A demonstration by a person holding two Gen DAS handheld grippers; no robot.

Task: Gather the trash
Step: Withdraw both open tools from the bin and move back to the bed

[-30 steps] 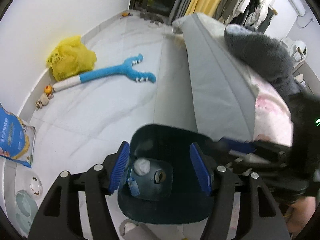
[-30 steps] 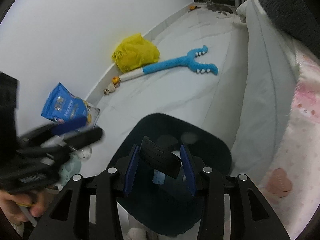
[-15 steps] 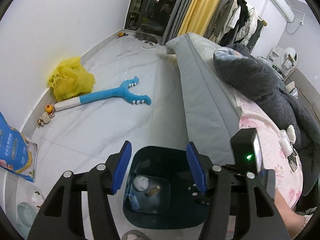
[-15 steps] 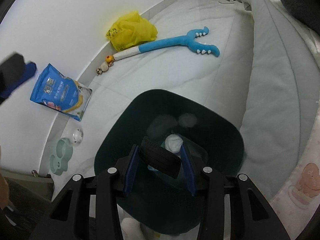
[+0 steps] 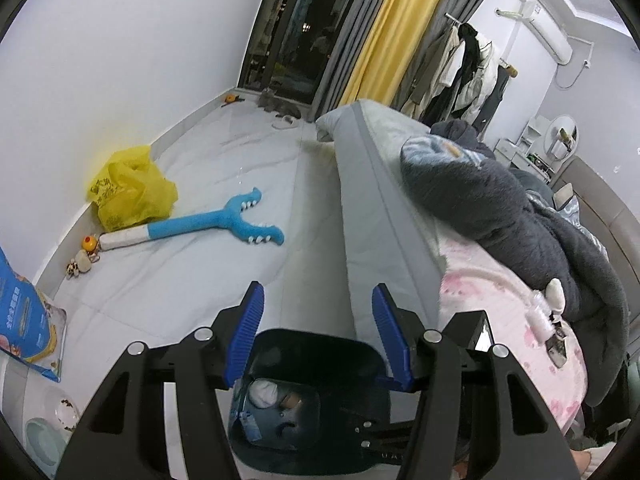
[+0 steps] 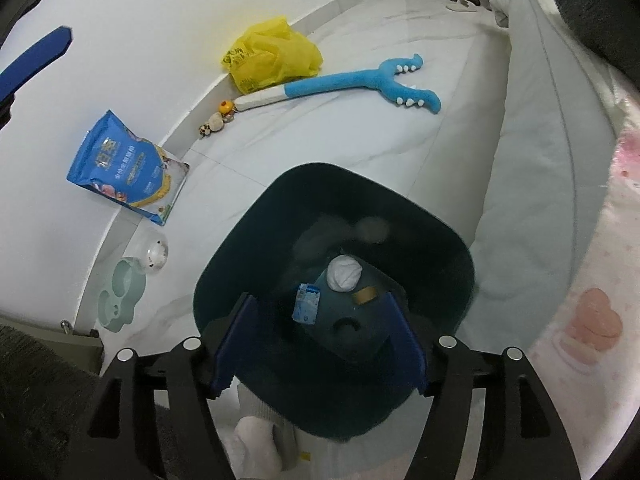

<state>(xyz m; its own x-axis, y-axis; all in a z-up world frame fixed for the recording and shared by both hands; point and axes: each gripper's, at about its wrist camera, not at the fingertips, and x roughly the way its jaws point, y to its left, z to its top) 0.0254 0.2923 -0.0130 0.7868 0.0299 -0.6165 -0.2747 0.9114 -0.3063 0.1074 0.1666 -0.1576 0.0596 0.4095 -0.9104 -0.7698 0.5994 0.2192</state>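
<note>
A dark teal trash bin [image 6: 436,240] stands on the white floor beside the bed, also low in the left wrist view [image 5: 320,344]. At its bottom lie a white paper wad [image 6: 344,274], a small blue packet [image 6: 306,303], a brown roll [image 6: 364,295] and a small black curved piece [image 6: 347,325]. My right gripper [image 6: 318,346] is open and empty, right above the bin's mouth. My left gripper [image 5: 318,336] is open and empty, higher above the bin, pointing along the floor.
A yellow plastic bag [image 6: 272,54], a blue plush toy [image 6: 352,84], small toys [image 6: 216,118] and a blue pet-food bag [image 6: 128,168] lie along the wall. A green pet bowl [image 6: 120,292] is at left. The bed [image 5: 460,240] with a grey blanket fills the right.
My right gripper opened and the black curved piece it held now lies in the bin. My left gripper rose and tilted up, away from the bin.
</note>
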